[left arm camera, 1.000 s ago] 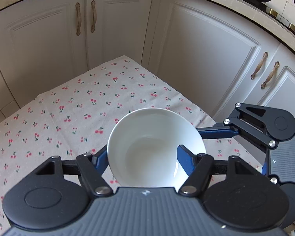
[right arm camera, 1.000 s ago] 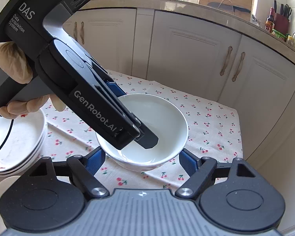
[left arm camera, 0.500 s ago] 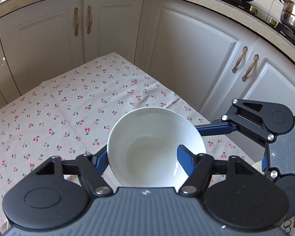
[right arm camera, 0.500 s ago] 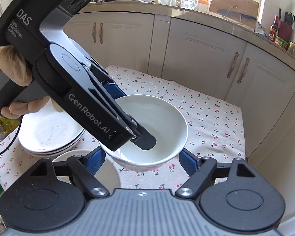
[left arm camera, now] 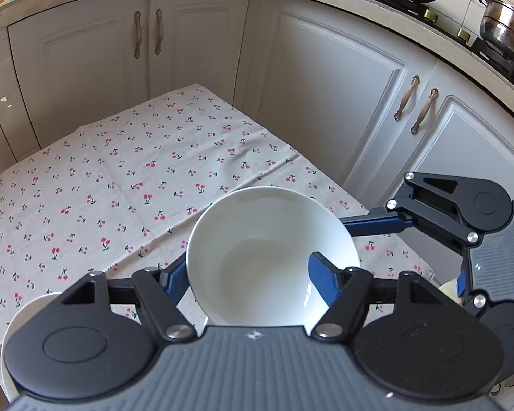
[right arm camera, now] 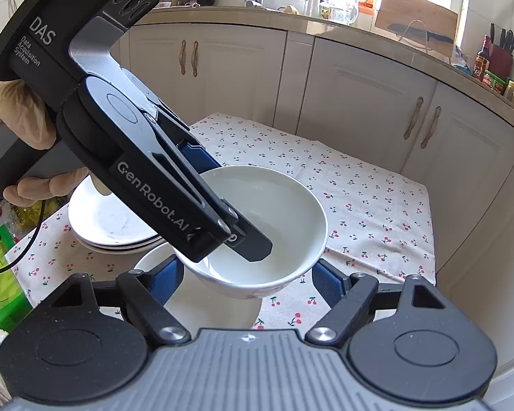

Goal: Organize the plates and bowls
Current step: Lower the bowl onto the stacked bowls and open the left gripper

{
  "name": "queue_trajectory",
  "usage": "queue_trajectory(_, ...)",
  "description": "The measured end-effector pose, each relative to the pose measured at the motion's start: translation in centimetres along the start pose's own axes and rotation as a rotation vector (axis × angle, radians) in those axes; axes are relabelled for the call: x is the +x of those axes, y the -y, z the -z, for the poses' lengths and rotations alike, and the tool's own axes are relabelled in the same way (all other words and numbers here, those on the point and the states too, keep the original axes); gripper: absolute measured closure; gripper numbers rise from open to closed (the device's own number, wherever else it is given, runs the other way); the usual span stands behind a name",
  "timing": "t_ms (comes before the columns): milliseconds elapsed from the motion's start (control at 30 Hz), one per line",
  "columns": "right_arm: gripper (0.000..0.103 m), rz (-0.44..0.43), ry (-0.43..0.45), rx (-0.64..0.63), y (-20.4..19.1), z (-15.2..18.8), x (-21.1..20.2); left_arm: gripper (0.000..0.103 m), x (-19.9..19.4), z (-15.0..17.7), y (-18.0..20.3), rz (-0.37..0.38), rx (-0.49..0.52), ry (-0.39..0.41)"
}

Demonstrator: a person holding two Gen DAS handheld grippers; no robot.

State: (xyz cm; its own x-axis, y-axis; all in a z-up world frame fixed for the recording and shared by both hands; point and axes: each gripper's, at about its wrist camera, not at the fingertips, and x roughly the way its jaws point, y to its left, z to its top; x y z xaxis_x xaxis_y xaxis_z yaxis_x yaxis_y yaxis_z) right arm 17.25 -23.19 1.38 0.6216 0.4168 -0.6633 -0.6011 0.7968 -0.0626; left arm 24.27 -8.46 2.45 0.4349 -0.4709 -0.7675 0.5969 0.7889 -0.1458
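My left gripper [left arm camera: 250, 270] is clamping the rim of a white bowl [left arm camera: 270, 257], one finger inside the wall and one outside, and is holding it in the air above the cherry-print tablecloth [left arm camera: 126, 178]. My right gripper [right arm camera: 246, 277] is standing open around the bowl's underside, its blue pads [right arm camera: 327, 282] apart from the wall. A second white bowl [right arm camera: 202, 308] is sitting just below, beside a stack of white plates [right arm camera: 109, 222].

Left wrist: close, angled down past white bowl [left arm camera: 270, 260] toward corner cabinets.
Right wrist: close, angled down, facing sink counter.
Shared: bowl, cherry tablecloth [left arm camera: 126, 178].
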Motion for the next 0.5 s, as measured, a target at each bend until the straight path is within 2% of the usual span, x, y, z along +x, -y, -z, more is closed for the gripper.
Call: queue_trajectory(500,0.018,-0.032,-0.011,-0.002,-2.3,1.3,-1.0,0.032,-0.7,2.9,0.2,-0.001,-0.028,-0.019)
